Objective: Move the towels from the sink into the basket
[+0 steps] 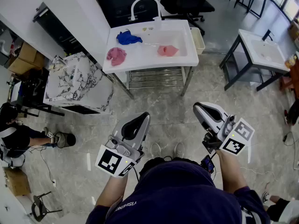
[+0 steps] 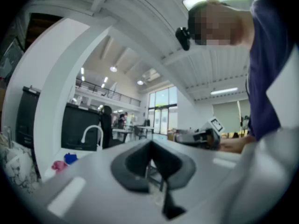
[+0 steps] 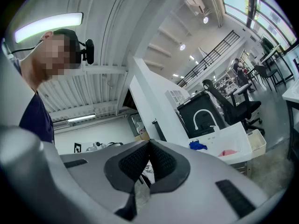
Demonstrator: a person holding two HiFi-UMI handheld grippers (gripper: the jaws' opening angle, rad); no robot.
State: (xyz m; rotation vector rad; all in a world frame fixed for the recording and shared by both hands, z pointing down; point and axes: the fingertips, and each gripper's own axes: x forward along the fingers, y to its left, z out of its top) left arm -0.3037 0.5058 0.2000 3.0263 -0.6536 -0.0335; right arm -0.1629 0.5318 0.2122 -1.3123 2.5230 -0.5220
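- Position: we stand on the floor, well apart from the sink (image 1: 145,58). Both tongs are held level and point toward it. Nothing has been reached yet.
- Left tongs (image 1: 141,120): clenched, pads meeting at the tip in their own view, nothing between them.
- Right tongs (image 1: 202,110): also clenched and empty.
- Towels: all three lie in the sink. The blue towel (image 1: 128,38) is near the tap (image 1: 145,3). The dark pink towel (image 1: 116,55) is toward the left front corner. The pale pink towel (image 1: 167,50) is toward the right.
- Basket (image 1: 198,40): a pale bin just beside the sink's right end, which we take as the target. It is too small in view to tell its contents.
- Progress (our judgement): no transfer has started and three towels remain.
- Risk 1: arriving with the tongs clenched. They would shove a towel across the basin rather than take it, so we should release them before contact.
- Risk 2: the towels lie low against the basin. A shallow pinch may catch only a fold, which could slip out on the way and drop to the floor.
- Risk 3: the blue towel sits close to the tap, so a careless approach could knock the tongs against the spout.
- Risk 4: the basket opening looks narrow. A trailing towel could drape over its rim or miss it altogether.
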